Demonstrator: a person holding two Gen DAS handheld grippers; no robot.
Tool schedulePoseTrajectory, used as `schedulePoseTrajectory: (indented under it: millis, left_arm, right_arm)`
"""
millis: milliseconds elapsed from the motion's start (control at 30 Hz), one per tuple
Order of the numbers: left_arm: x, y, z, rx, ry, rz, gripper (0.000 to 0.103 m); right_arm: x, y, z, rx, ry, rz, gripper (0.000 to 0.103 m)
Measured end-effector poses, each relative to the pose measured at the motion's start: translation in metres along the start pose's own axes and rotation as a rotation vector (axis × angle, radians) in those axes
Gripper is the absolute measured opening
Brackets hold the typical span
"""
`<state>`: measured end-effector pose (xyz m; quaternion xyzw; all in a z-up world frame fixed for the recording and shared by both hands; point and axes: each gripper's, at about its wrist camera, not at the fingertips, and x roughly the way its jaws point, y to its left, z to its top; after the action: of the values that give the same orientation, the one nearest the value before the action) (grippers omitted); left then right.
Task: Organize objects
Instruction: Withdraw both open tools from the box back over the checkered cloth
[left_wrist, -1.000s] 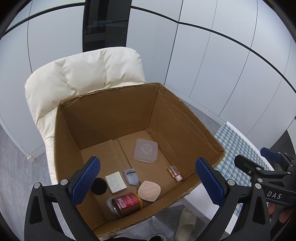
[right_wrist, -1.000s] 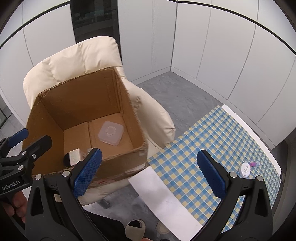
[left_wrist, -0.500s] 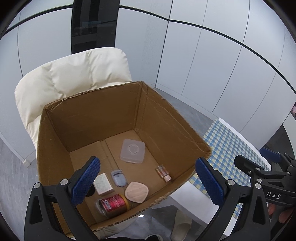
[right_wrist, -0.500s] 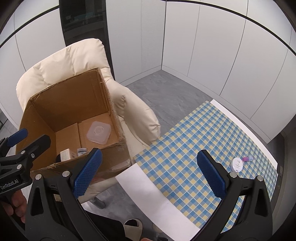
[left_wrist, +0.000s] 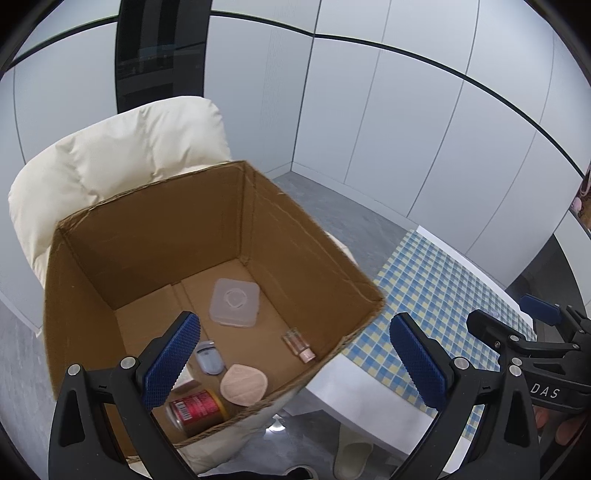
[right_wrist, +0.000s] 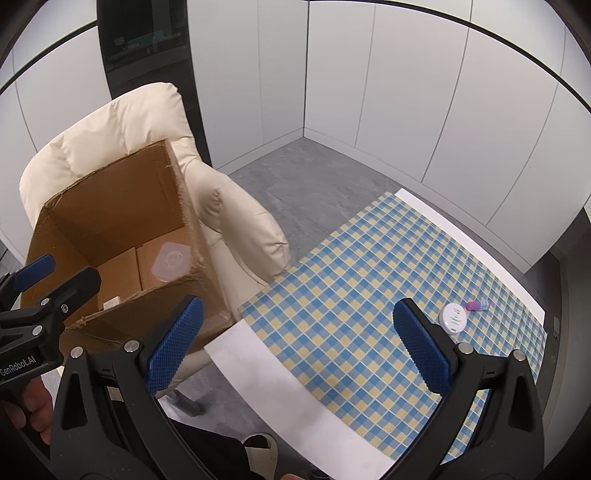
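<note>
Readable bits: "DAS" on the right tongs (right_wrist: 295, 347), "GenRobot.AI" on the left tongs (left_wrist: 295, 354). Both are spread wide, gripping nothing. Left ones hang over the cardboard box (left_wrist: 306, 254) on the cream chair (left_wrist: 122, 147). On the checkered counter (right_wrist: 354, 280), the white round tin (right_wrist: 453, 318) and tiny purple bottle (right_wrist: 477, 305) sit just past the right tongs' right finger.

Left wrist view looks down from above the near edge of the cardboard box (left_wrist: 207, 229), straight into its floor, close; the table (left_wrist: 436, 288) edge shows at right. Right wrist view sits above the table's (right_wrist: 351, 295) near-left corner, facing across the checked cloth (right_wrist: 369, 280) toward the far edge. Both share the box (right_wrist: 110, 206), the cream chair (right_wrist: 122, 133) and the table's left edge.
</note>
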<state>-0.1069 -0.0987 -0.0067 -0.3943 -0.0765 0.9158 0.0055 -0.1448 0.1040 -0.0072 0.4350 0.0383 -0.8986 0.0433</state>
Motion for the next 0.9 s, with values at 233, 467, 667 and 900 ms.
schedulePoseTrajectory:
  millis: [233, 467, 667, 900]
  left_arm:
    - [0.006, -0.022, 0.001, 0.03, 0.005, -0.025, 0.102]
    - [0.013, -0.046, 0.002, 0.057, 0.013, -0.053, 0.102]
    - [0.016, -0.07, 0.0, 0.087, 0.021, -0.079, 0.102]
    - [0.019, -0.09, -0.001, 0.11, 0.026, -0.1, 0.102]
  right_arm:
    - [-0.003, -0.023, -0.005, 0.032, 0.002, -0.025, 0.103]
    - [-0.007, -0.049, -0.01, 0.068, 0.004, -0.052, 0.103]
    - [-0.011, -0.069, -0.016, 0.097, 0.005, -0.075, 0.103]
    - [-0.015, -0.089, -0.023, 0.125, 0.006, -0.096, 0.103]
